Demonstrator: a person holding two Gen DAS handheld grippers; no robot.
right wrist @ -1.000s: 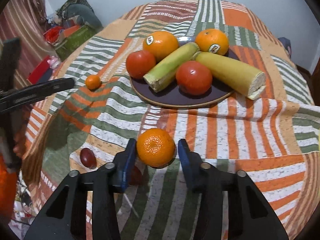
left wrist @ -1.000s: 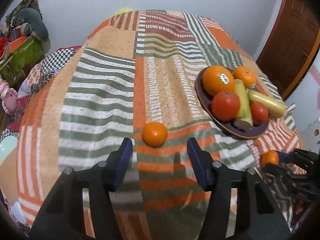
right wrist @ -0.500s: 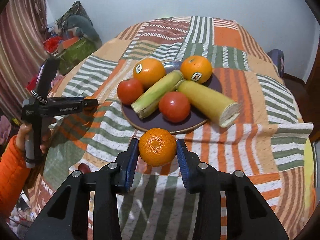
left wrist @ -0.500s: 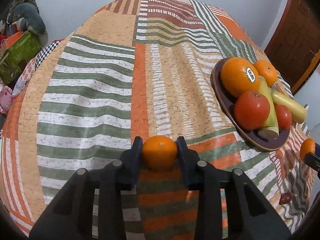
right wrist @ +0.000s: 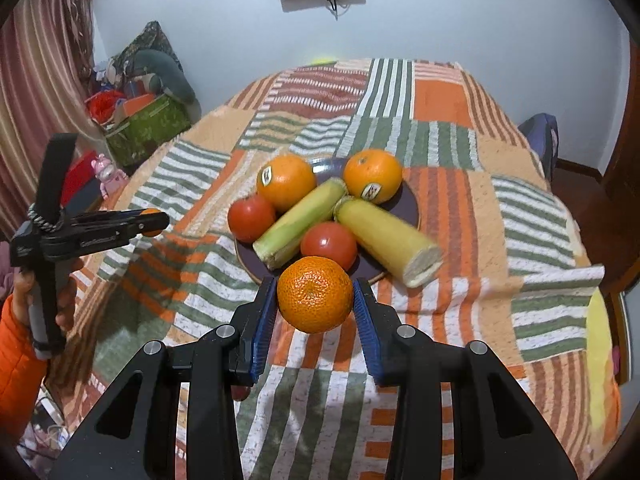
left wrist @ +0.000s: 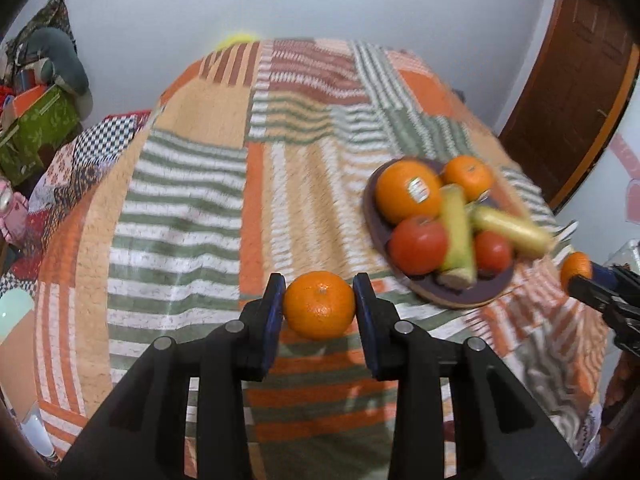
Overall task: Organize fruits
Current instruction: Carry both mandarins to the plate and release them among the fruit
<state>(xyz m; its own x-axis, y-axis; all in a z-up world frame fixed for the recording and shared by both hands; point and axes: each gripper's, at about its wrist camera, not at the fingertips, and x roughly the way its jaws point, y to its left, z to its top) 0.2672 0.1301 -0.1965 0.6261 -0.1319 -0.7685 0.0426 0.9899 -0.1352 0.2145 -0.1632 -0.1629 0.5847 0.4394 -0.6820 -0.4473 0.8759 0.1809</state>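
Mandarins now clamped in both tools and lifted off the surface. Left tool (left wrist: 319, 305) pinches a mandarin (left wrist: 319, 304) between its pads, over the near-left stretch of the striped cloth (left wrist: 180, 216); a second ago it sat on the cloth ahead of wide-open jaws. Right tool (right wrist: 315, 295) grips the other mandarin (right wrist: 315, 294), raised just before the plate (right wrist: 408, 206) near the right edge; earlier it lay on the cloth, tool only straddling it. Both picks look done; carrying to the plate seems next.
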